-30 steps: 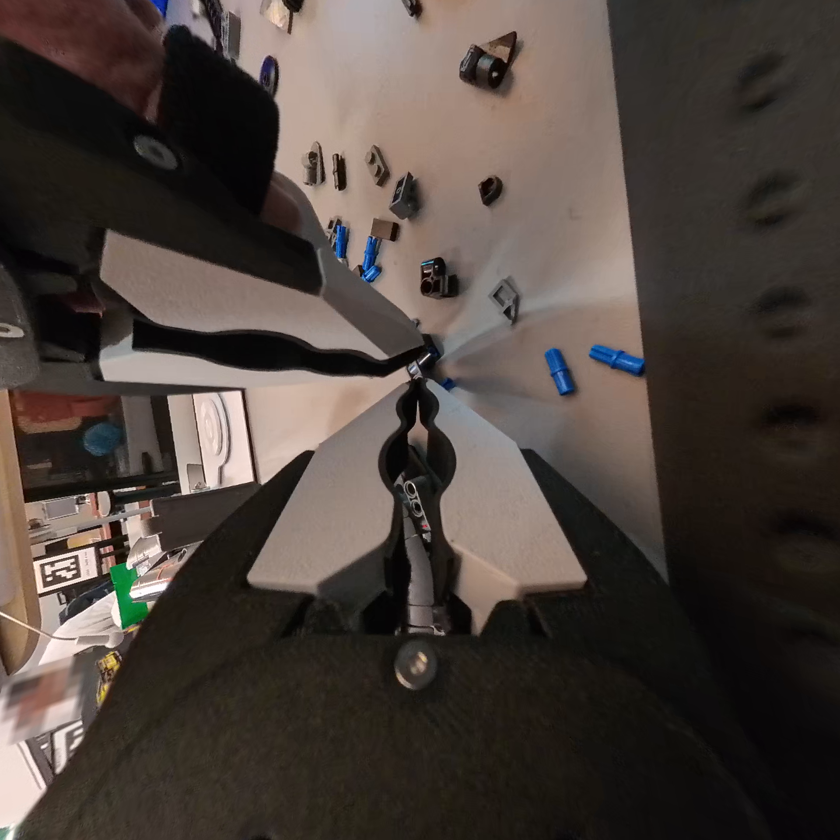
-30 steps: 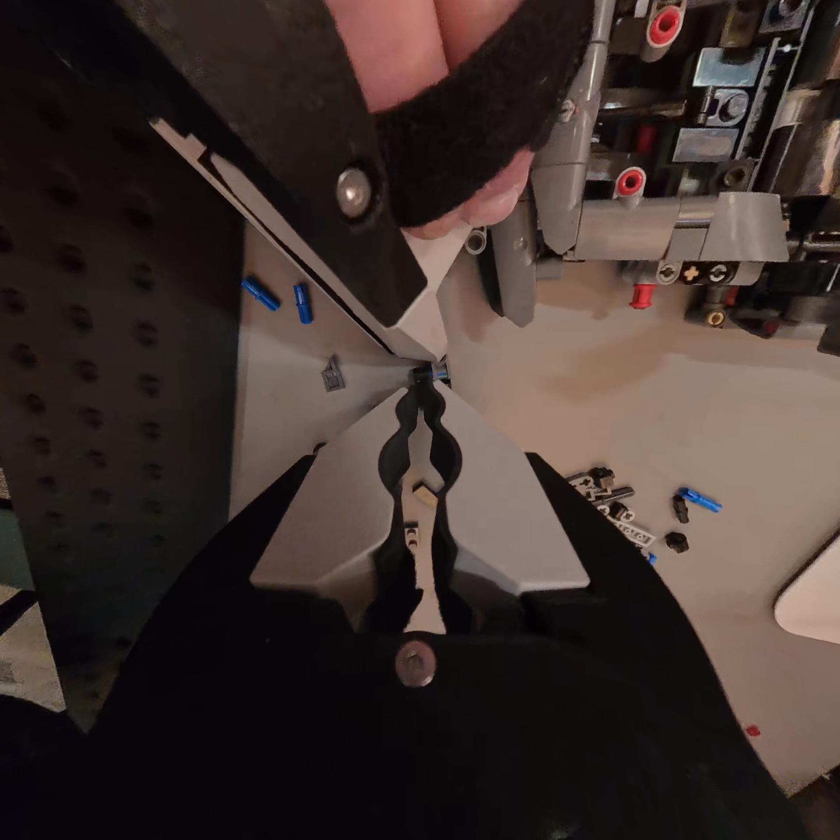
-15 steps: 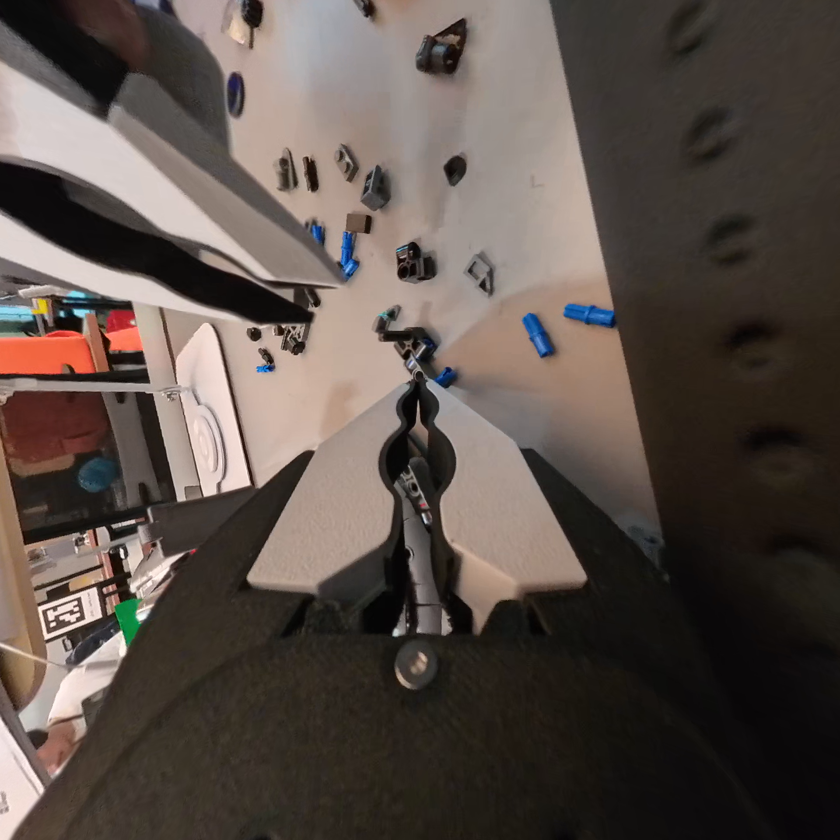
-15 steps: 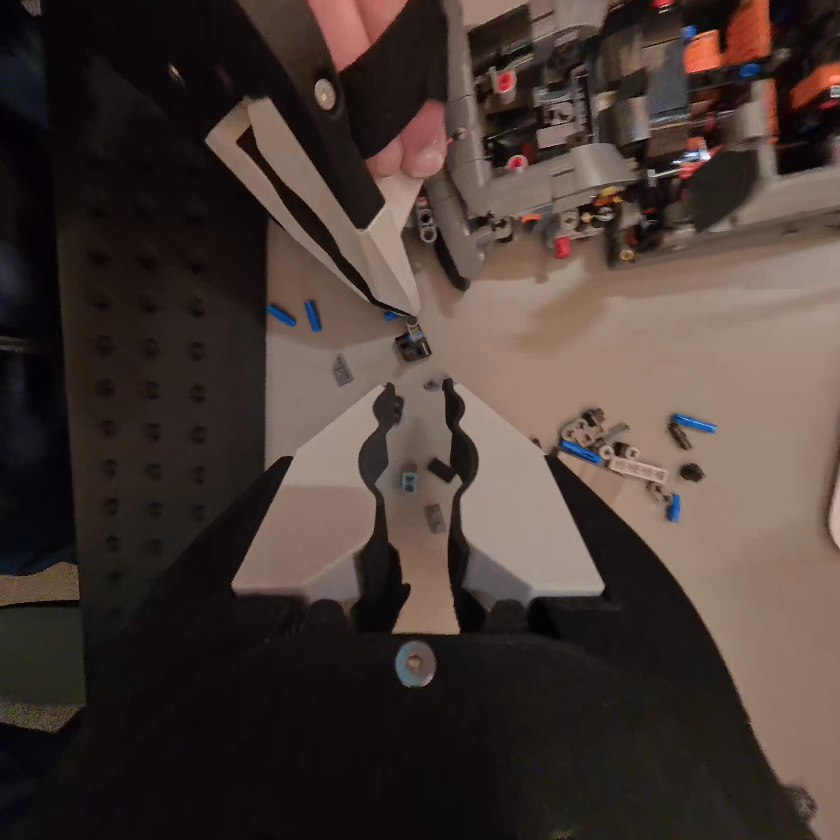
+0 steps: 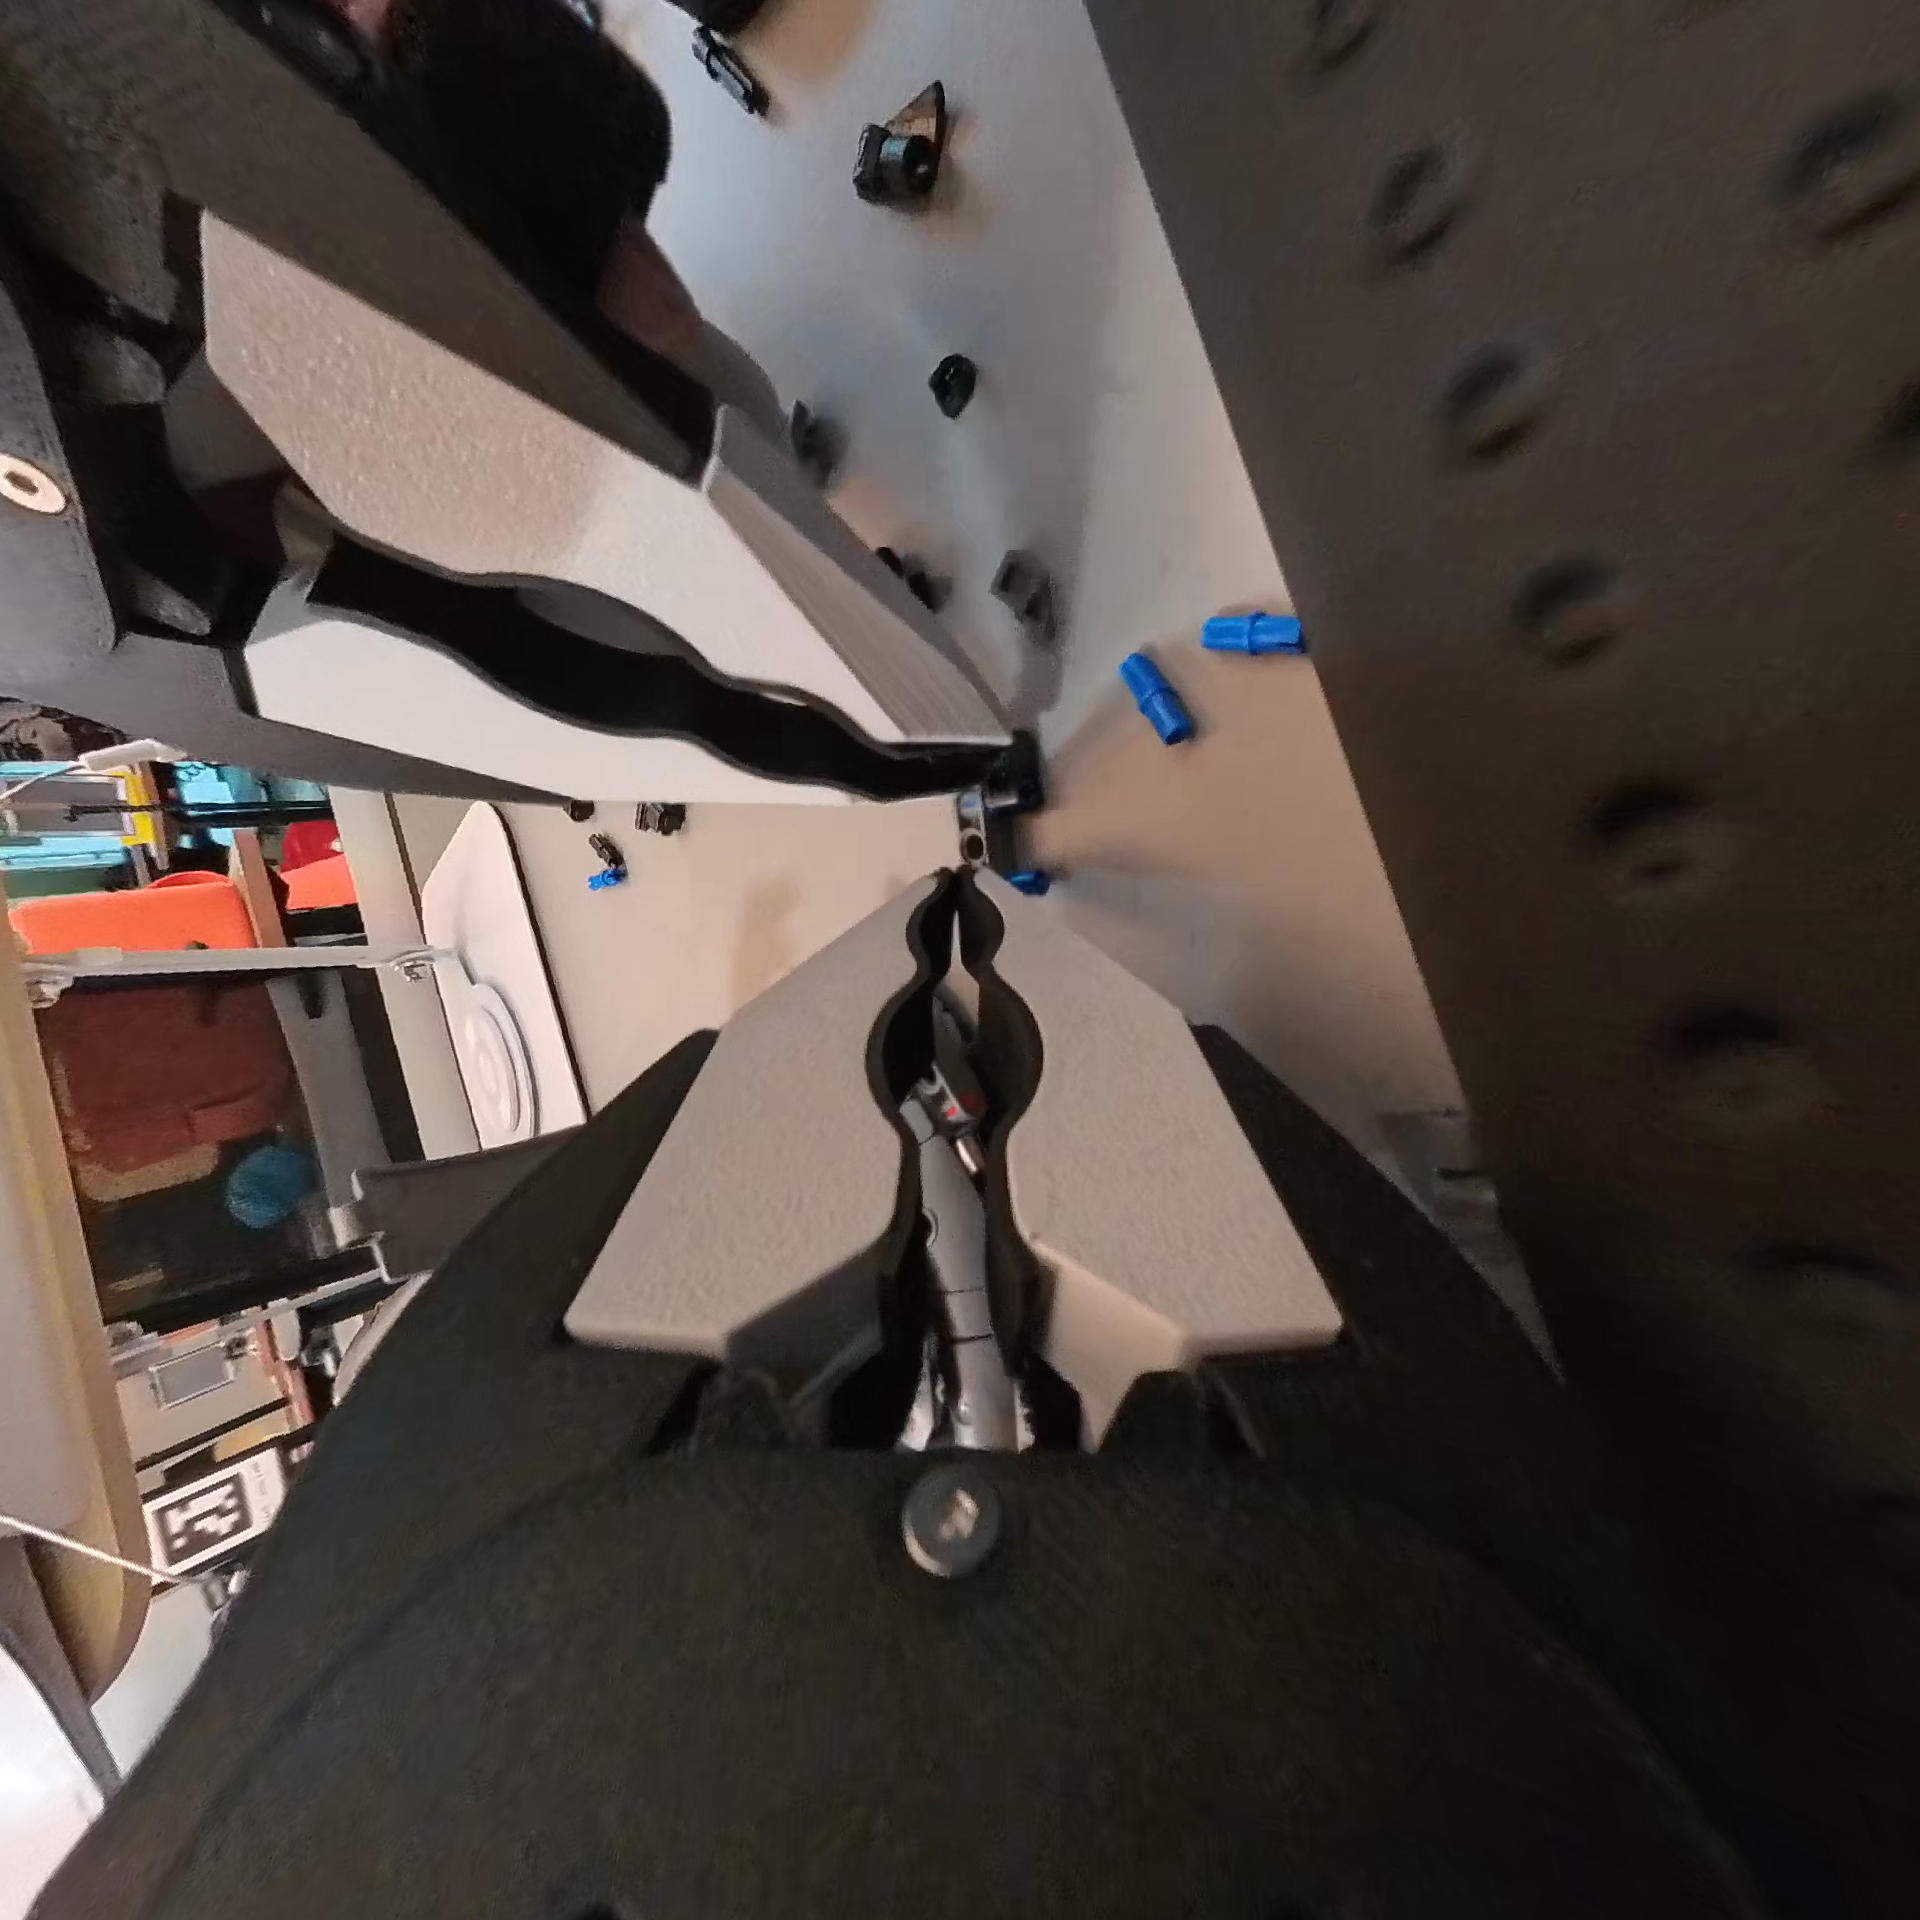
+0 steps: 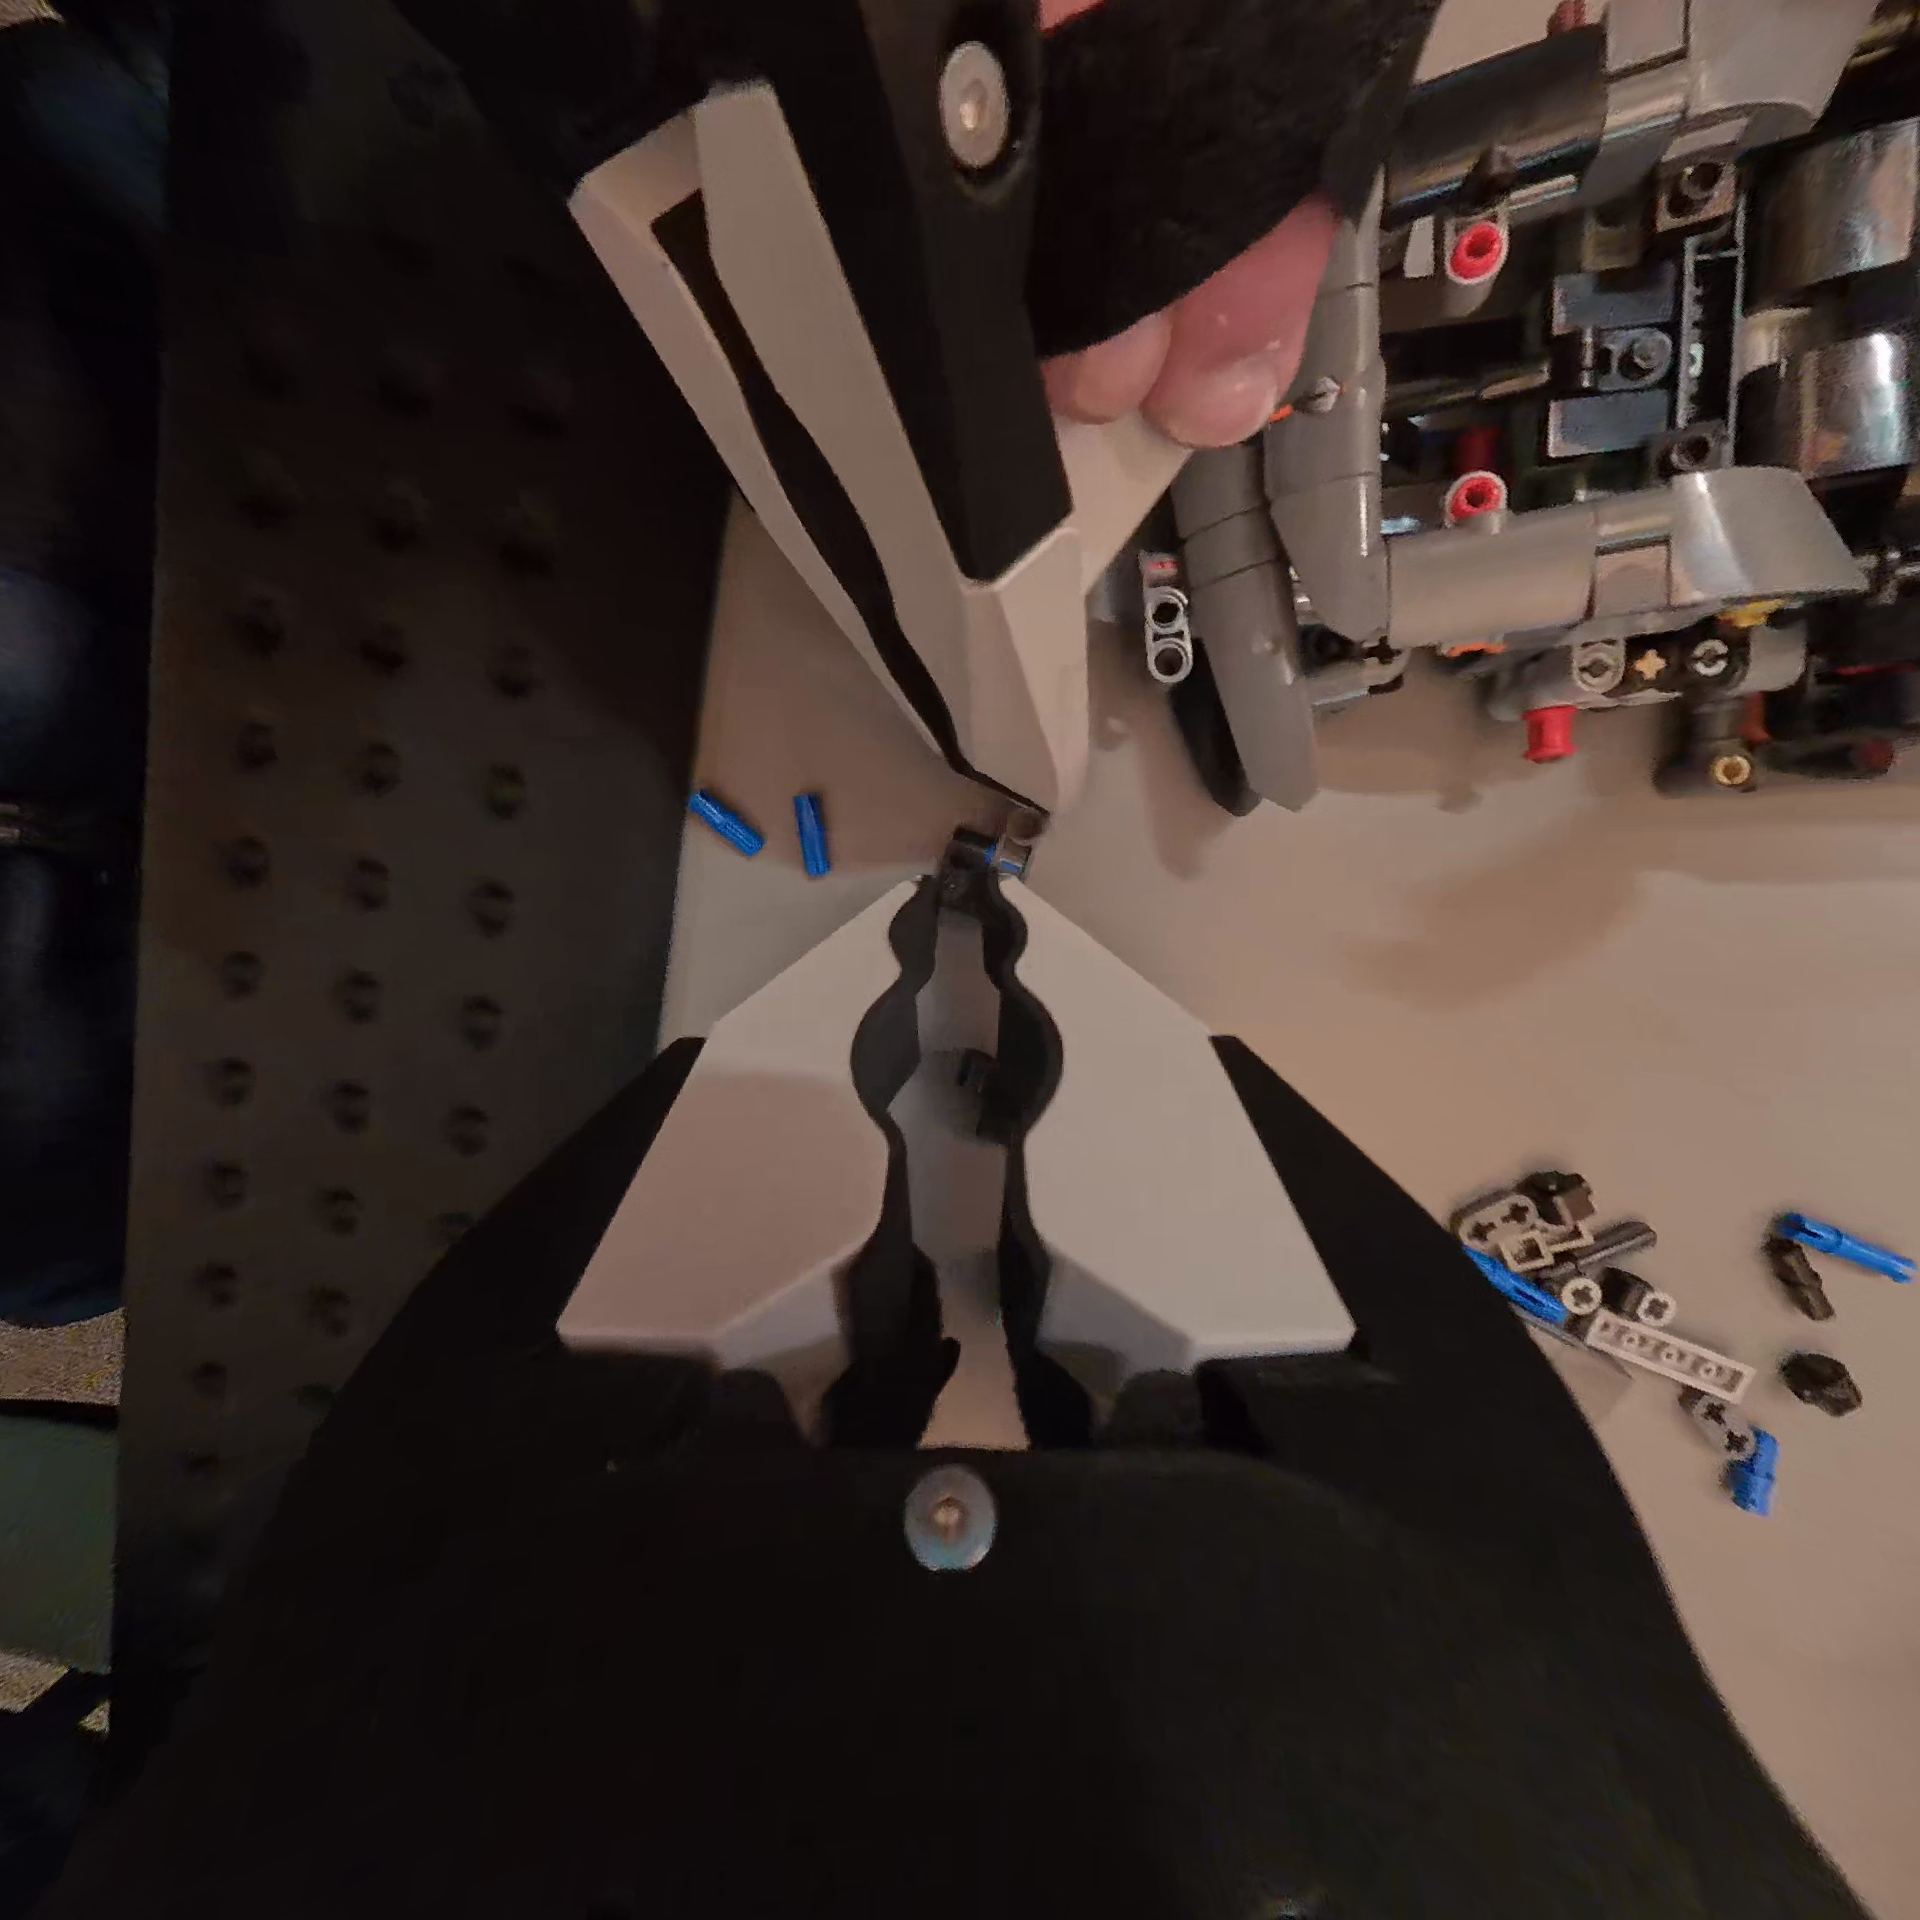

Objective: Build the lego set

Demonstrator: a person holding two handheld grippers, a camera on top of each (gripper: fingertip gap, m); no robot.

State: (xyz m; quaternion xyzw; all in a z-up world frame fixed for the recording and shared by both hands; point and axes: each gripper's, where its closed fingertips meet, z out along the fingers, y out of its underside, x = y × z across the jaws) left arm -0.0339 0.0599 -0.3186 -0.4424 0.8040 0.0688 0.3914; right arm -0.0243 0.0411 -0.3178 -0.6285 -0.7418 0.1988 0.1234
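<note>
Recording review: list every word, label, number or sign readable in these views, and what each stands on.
No text is legible in either view.
Square black-and-white marker tag, lower left background: a pattern only; any print is too small.
Background shelf items: too blurred to read.
Lego model, loose pieces and the held small black piece: no readable markings.

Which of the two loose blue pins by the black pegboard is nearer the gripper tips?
In the right wrist view, the upright blue pin; the other pin lies slanted, closer to the black pegboard.

Both wrist cameras close above the counter (image 6: 1455, 987), looking along their fingers, facing each other, sharing blue pins (image 5: 1153, 698).
</note>
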